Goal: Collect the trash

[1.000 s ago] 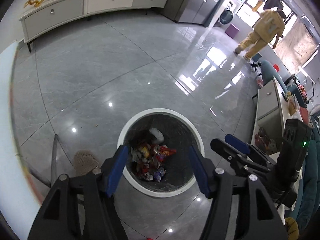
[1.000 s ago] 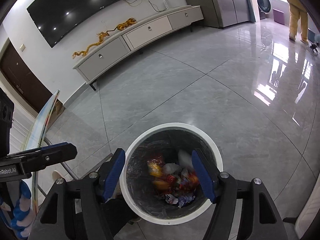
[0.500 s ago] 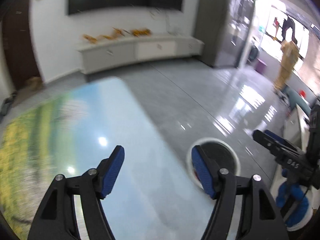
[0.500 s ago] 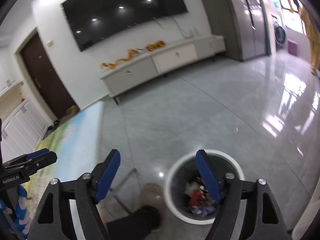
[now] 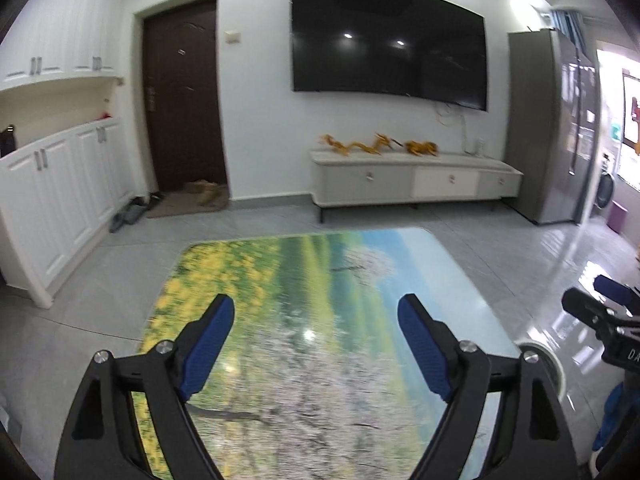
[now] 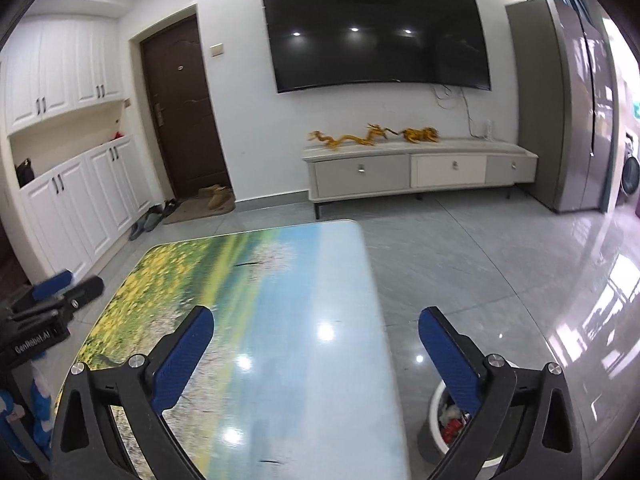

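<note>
Both grippers hang over the counter (image 6: 280, 360) with its printed landscape top. The left gripper (image 5: 316, 344) and right gripper (image 6: 316, 354) have jaws spread wide, just opened further, with nothing between them. One bin (image 6: 436, 412) stands on the floor beside the counter, behind the right gripper's right finger, with trash (image 6: 452, 420) inside. Two grippers, one bin, one counter.

both views face the table (image 5: 360, 280) and tv (image 6: 376, 36)
</note>
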